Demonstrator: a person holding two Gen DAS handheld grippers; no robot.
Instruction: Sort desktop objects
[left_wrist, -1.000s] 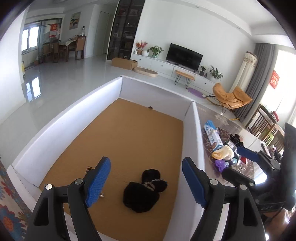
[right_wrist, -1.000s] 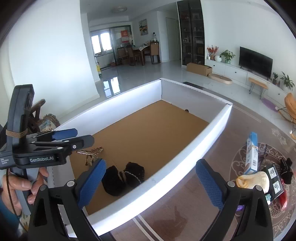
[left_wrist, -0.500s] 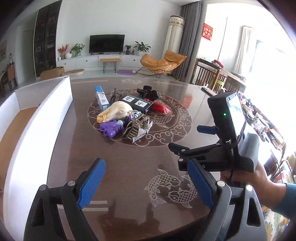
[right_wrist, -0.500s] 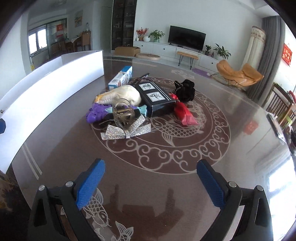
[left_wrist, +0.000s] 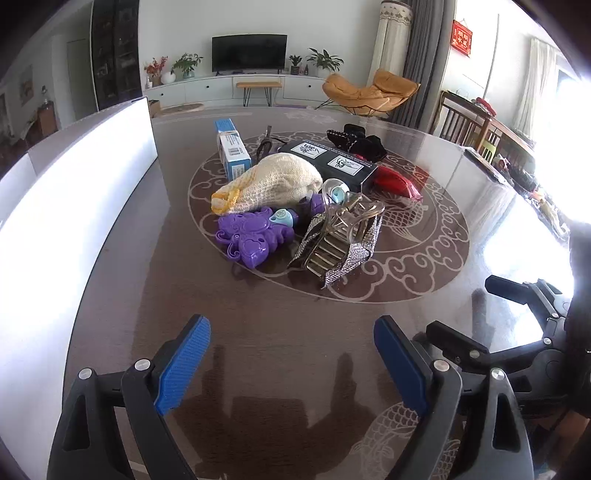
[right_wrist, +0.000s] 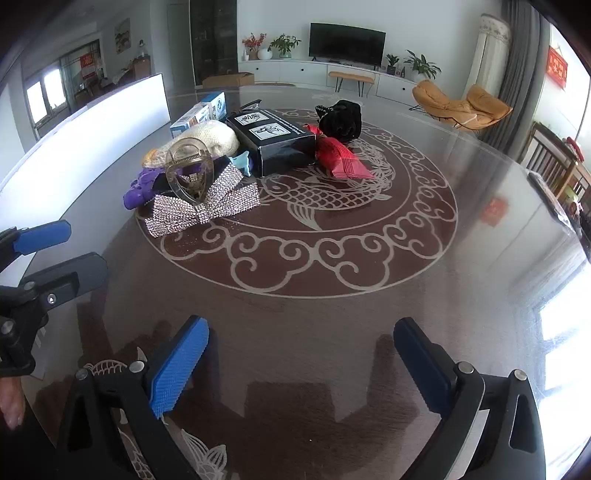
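Blue-padded left hand-held gripper (left_wrist: 291, 350) and right hand-held gripper (right_wrist: 301, 350) are hovering released, facing the clutter pile (left_wrist: 295, 206) ahead on the tabletop (left_wrist: 277, 332).

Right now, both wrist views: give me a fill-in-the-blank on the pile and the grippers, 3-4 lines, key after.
1. Both the left gripper and the right gripper have jaws that are ____.
2. The toy beside the rhinestone hair clip is coloured ____.
3. The cream knit pouch lies against the ____ side of the black box, seen from the left wrist.
4. The white bin wall stands to the ____ of the pile.

Missing words: open; purple; left; left
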